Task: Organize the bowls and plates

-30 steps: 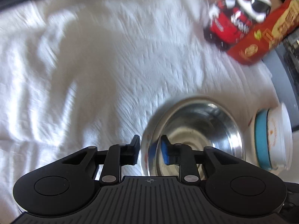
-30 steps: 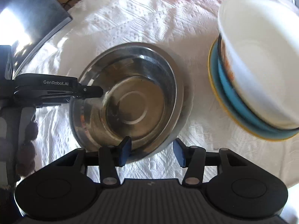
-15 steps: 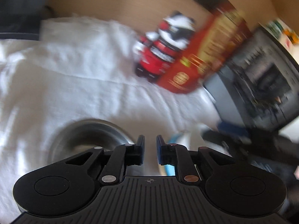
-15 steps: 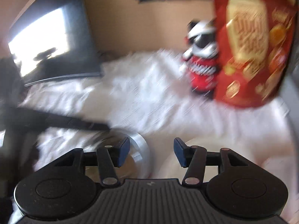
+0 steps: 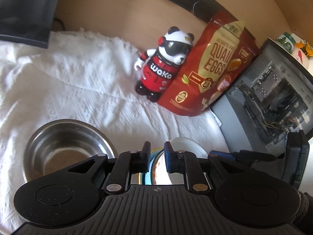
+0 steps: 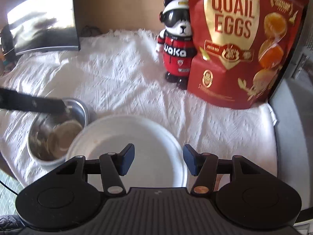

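A steel bowl (image 5: 64, 146) (image 6: 56, 137) stands on the white cloth. Right of it, a white bowl (image 6: 127, 146) (image 5: 183, 145) sits on a blue plate (image 5: 150, 168). My left gripper (image 5: 157, 154) hangs above that stack, shut to a narrow slit with nothing pinched. In the right wrist view it shows as a dark bar (image 6: 39, 103) reaching over the steel bowl's far rim. My right gripper (image 6: 158, 160) hovers open over the white bowl's near side and grips nothing. It is also in the left wrist view at the right (image 5: 244, 154).
A panda figure (image 5: 162, 66) (image 6: 178, 54) and a red quail-egg bag (image 5: 211, 74) (image 6: 240, 39) stand at the back of the cloth (image 6: 117, 82). An open computer case (image 5: 273, 101) borders the right side. A dark monitor (image 6: 43, 29) leans at the back left.
The left gripper came off the steel bowl's rim, shut, and swung up and right over the stack. The right gripper rose and tilted from looking down on the bowls to looking across the table.
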